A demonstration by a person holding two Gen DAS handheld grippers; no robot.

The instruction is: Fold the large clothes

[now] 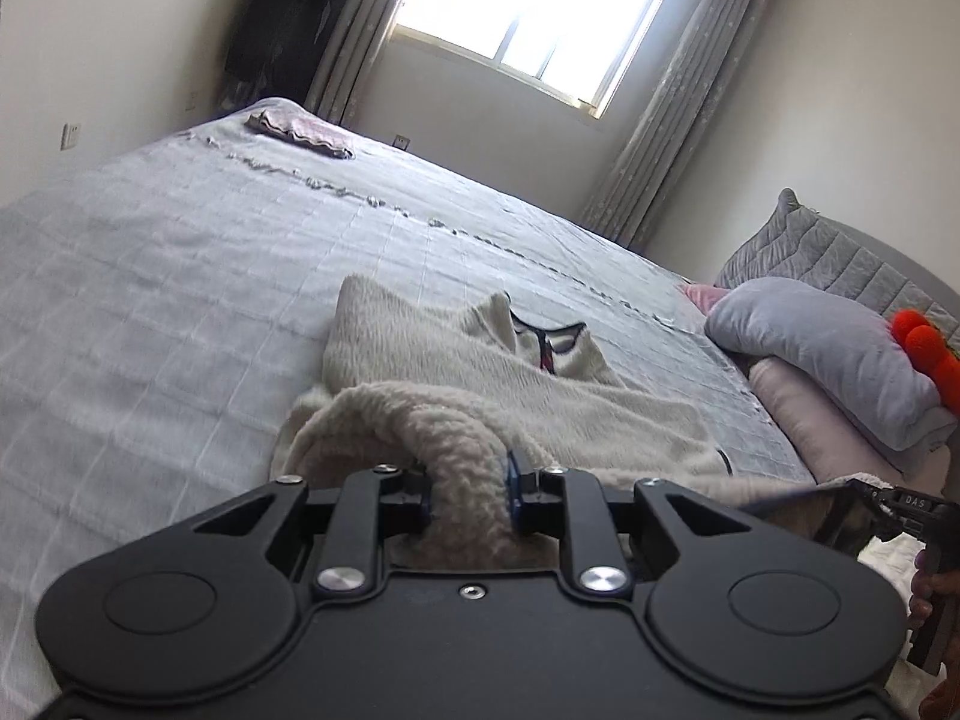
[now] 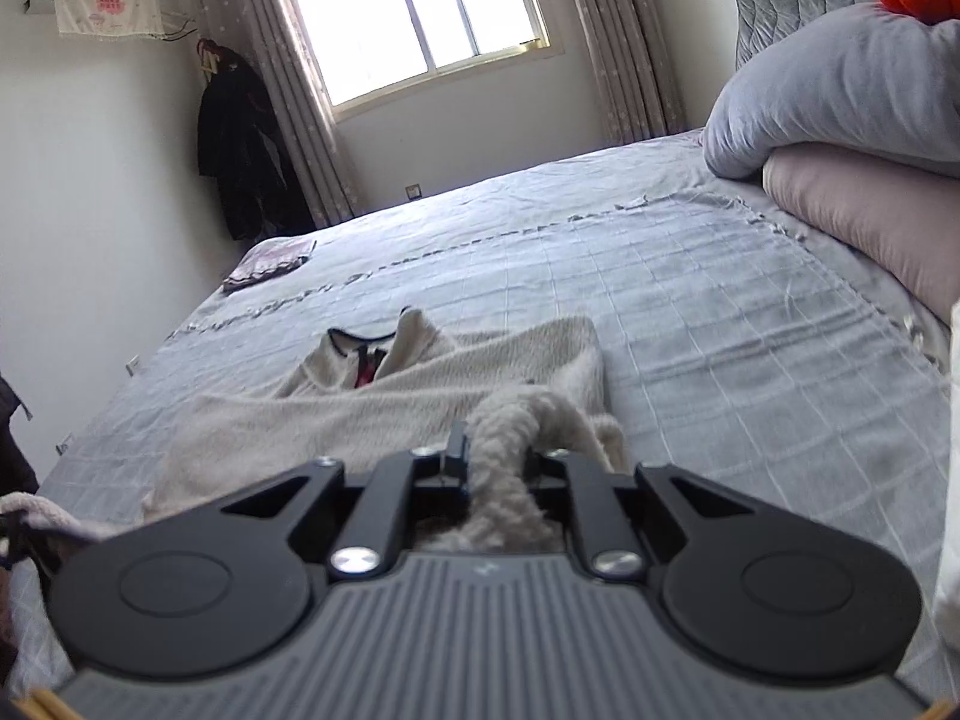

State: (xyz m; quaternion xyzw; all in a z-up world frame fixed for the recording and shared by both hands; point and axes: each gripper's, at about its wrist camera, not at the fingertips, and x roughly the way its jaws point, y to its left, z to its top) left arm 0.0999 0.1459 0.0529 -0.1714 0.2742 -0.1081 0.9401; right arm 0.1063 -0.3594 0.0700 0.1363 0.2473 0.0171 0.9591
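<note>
Two claws, and each of yours has a bite of the same cream fleece garment (image 1: pixel 540 396). Your left gripper (image 1: pixel 468 495) is pinched narrow on a thick roll of its hem, bunched between the blue pads. Your right gripper (image 2: pixel 498 468) is clamped almost fully closed on another twisted fold. Ahead of both claws the rest of the garment trails across the grey checked bedspread (image 2: pixel 720 312), collar farthest from you. Grey and pink pillows (image 2: pixel 840 96) sit to the right.
</note>
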